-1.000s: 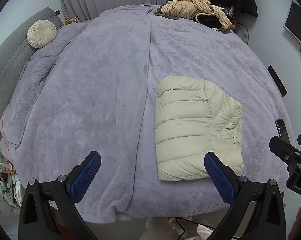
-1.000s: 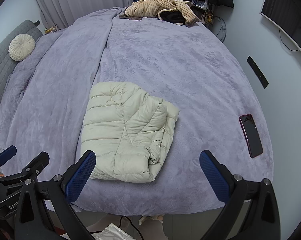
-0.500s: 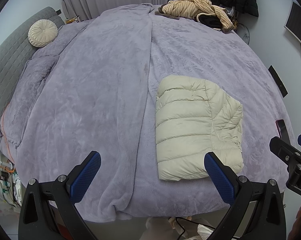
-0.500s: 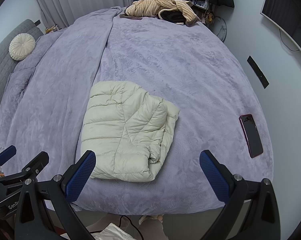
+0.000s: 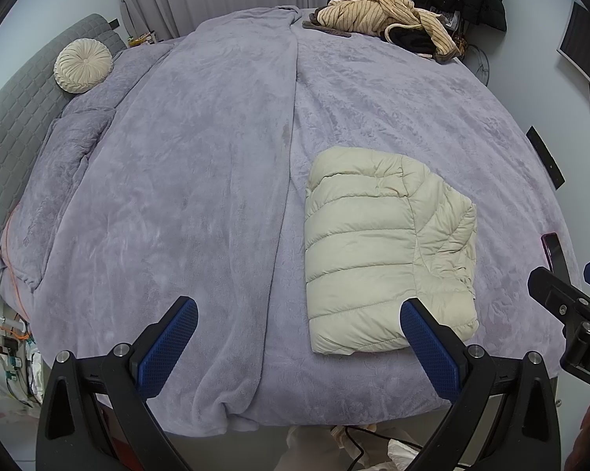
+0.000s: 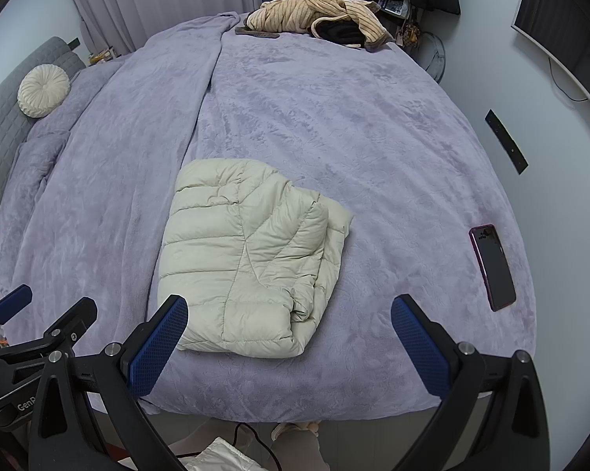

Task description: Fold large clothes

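Note:
A cream puffer jacket (image 5: pixel 381 247) lies folded into a compact rectangle on the purple bed cover (image 5: pixel 201 180), near the front edge. It also shows in the right wrist view (image 6: pixel 248 259). My left gripper (image 5: pixel 299 337) is open and empty, held above the bed's front edge, its right finger over the jacket's near corner. My right gripper (image 6: pixel 291 337) is open and empty, held just in front of the jacket. Each gripper shows at the edge of the other's view.
A phone (image 6: pixel 492 267) lies on the bed cover (image 6: pixel 373 149) at the right. A pile of striped and dark clothes (image 6: pixel 314 15) sits at the far edge. A round cream cushion (image 5: pixel 83 66) rests by the grey headboard (image 5: pixel 16 117) at left.

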`<state>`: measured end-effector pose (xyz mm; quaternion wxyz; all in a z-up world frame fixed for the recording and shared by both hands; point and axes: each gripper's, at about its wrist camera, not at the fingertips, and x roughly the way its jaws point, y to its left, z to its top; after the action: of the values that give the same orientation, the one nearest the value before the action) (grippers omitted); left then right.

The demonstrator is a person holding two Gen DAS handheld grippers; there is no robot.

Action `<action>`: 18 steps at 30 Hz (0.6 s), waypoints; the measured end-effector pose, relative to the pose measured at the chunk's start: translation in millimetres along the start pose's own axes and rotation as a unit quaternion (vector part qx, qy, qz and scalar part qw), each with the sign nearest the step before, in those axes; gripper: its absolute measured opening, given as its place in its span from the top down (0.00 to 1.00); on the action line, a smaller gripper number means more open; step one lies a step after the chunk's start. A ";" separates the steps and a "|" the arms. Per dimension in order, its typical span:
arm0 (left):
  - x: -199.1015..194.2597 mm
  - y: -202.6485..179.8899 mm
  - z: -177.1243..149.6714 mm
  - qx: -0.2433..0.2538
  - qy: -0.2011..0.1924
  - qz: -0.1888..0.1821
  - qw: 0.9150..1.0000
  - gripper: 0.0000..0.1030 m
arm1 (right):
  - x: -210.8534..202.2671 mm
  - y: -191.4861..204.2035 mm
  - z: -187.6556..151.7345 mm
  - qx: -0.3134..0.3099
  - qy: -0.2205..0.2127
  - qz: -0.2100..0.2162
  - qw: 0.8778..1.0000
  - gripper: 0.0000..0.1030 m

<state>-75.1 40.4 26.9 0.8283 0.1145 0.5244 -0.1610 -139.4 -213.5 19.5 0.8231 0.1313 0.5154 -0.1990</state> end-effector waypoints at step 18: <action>0.0 2.5 -0.2 0.000 0.001 0.002 1.000 0.00 | 0.2 -0.3 0.1 0.000 0.000 0.000 1.000 0.00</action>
<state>-74.3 42.8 26.8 0.8282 0.1159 0.5247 -0.1593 -139.4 -213.9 19.4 0.8233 0.1314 0.5151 -0.1989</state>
